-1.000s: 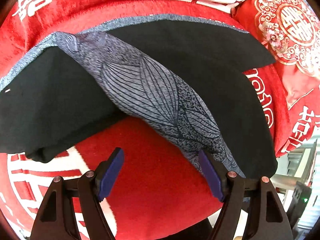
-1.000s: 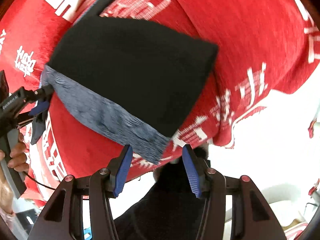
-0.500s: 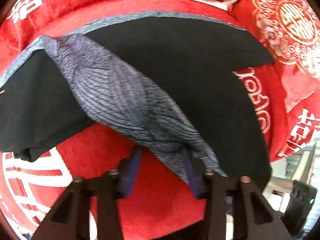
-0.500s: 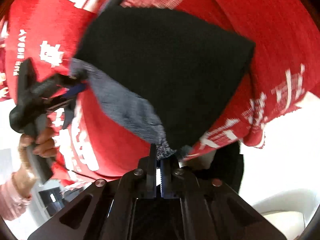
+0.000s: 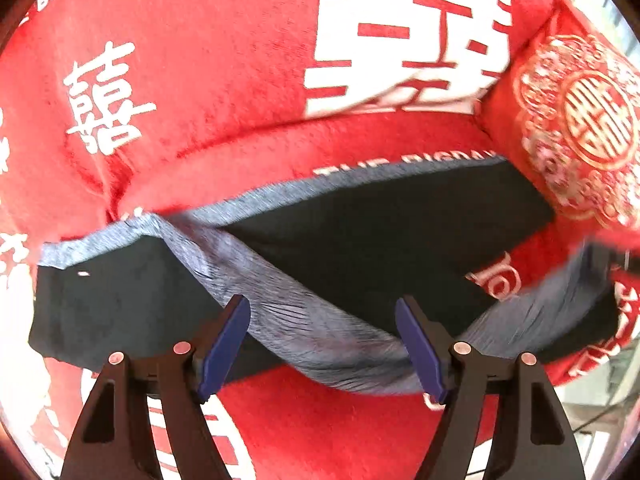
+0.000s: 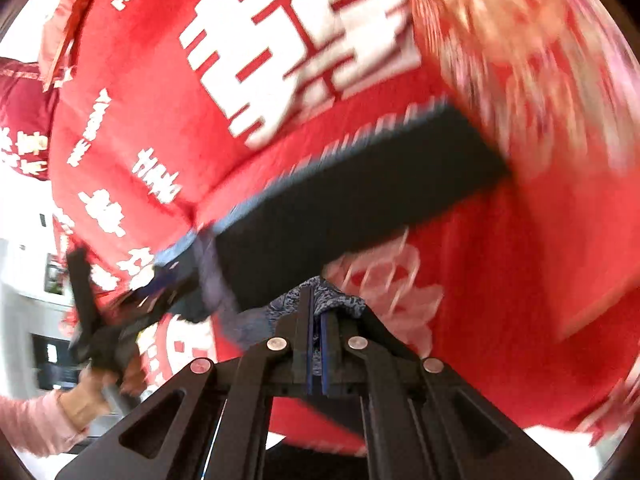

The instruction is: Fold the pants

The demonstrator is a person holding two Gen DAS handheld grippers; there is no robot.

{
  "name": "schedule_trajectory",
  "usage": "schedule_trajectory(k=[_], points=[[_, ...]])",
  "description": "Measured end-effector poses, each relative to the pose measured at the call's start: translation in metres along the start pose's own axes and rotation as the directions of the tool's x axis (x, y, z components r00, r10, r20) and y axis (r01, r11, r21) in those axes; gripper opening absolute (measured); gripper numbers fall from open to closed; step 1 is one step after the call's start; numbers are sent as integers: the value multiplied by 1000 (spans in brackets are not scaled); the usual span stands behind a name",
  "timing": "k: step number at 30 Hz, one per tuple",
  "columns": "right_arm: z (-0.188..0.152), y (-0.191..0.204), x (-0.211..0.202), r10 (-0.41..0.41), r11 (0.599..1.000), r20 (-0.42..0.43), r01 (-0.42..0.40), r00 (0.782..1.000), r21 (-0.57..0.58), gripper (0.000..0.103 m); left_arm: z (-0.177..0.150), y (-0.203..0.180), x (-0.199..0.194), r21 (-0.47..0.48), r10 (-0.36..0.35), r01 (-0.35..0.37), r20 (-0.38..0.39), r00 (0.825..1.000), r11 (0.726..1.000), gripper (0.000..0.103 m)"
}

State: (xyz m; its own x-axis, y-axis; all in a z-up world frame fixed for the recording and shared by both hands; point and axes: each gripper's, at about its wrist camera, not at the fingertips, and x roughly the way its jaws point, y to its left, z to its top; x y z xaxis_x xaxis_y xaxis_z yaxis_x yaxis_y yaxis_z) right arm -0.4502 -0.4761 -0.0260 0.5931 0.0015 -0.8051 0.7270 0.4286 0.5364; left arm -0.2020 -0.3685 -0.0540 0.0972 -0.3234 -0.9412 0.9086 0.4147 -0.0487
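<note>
Pants (image 5: 392, 240) on red blanket (image 5: 208, 92), pinched by right gripper (image 6: 317, 320)

A second ago my right hand-held gripper (image 6: 317, 350) stood open at the corner of the pants (image 5: 400, 236); now it is clamped on the grey patterned cuff (image 6: 340, 300) and has carried it up and across, so the black fabric stretches away in a long band. My left hand-held gripper (image 5: 322, 350) closed partway around the grey leg strip (image 5: 280, 300) and its jaws are opening again, the strip lying loose between them. It has also risen, showing more red bedspread (image 5: 200, 80) beyond the pants.
</note>
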Motion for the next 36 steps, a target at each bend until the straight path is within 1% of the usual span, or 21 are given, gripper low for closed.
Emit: schedule_trajectory(k=[4, 6, 8, 10, 12, 13, 14, 16, 17, 19, 22, 23, 25, 27, 28, 29, 30, 31, 33, 35, 36], points=[[73, -6, 16, -106, 993, 55, 109, 993, -53, 3, 8, 10, 15, -38, 47, -48, -16, 999, 998, 76], [97, -5, 25, -147, 984, 65, 153, 987, -90, 3, 13, 11, 26, -57, 82, -83, -23, 996, 995, 76], [118, -5, 42, -223, 964, 78, 232, 972, -133, 5, 18, 10, 38, -73, 113, -115, -29, 993, 991, 76], [133, -8, 55, -270, 950, 78, 278, 960, -143, 5, 24, 9, 49, -89, 128, -131, -36, 991, 987, 76], [145, -13, 62, -311, 937, 76, 319, 947, -141, 8, 30, 9, 58, -95, 148, -151, -42, 988, 984, 76], [148, -15, 64, -326, 932, 75, 334, 942, -141, 18, 32, 8, 60, -97, 158, -162, -45, 986, 982, 76], [151, -17, 63, -333, 930, 73, 340, 940, -139, 40, 34, 9, 62, -100, 172, -176, -48, 984, 979, 76], [151, -17, 56, -313, 938, 90, 323, 945, -125, 66, 38, 12, 62, -118, 196, -201, -57, 979, 972, 76], [151, -15, 50, -298, 943, 103, 310, 949, -125, 66, 38, 15, 59, -135, 194, -199, -49, 980, 971, 76], [147, -8, 35, -292, 943, 141, 310, 946, -122, 67, 38, 19, 58, -154, 188, -193, -51, 981, 969, 76], [138, -2, 26, -269, 952, 153, 287, 951, -107, 66, 42, 18, 72, -111, 219, -228, -86, 972, 967, 76], [132, 1, 29, -285, 946, 144, 302, 948, -116, 62, 45, 18, 77, -103, 224, -232, -87, 971, 967, 76], [125, 4, 46, -319, 929, 108, 333, 942, -163, 60, 51, 15, 92, -93, 221, -229, -96, 971, 969, 76], [122, -2, 76, -362, 912, 29, 361, 932, -198, 58, 54, 10, 113, -76, 234, -244, -122, 964, 967, 76], [120, -7, 91, -385, 903, -4, 376, 923, -207, 57, 56, 8, 121, -71, 243, -253, -132, 961, 965, 76], [119, -15, 106, -423, 888, -36, 406, 906, -213, 57, 57, 6, 128, -71, 255, -266, -138, 957, 961, 76], [120, -23, 119, -444, 881, -64, 423, 893, -214, 56, 58, 4, 132, -76, 266, -277, -132, 955, 958, 76], [122, -33, 129, -452, 881, -86, 430, 888, -197, 56, 60, 3, 134, -85, 273, -283, -116, 955, 955, 76], [131, -45, 139, -458, 883, -86, 442, 885, -161, 53, 64, 2, 136, -92, 281, -290, -96, 955, 953, 77], [139, -49, 144, -450, 888, -57, 439, 891, -135, 53, 68, 5, 137, -93, 312, -320, -90, 946, 943, 91], [143, -50, 146, -450, 888, -48, 442, 892, -127, 54, 69, 9, 137, -103, 305, -314, -94, 948, 944, 91]])
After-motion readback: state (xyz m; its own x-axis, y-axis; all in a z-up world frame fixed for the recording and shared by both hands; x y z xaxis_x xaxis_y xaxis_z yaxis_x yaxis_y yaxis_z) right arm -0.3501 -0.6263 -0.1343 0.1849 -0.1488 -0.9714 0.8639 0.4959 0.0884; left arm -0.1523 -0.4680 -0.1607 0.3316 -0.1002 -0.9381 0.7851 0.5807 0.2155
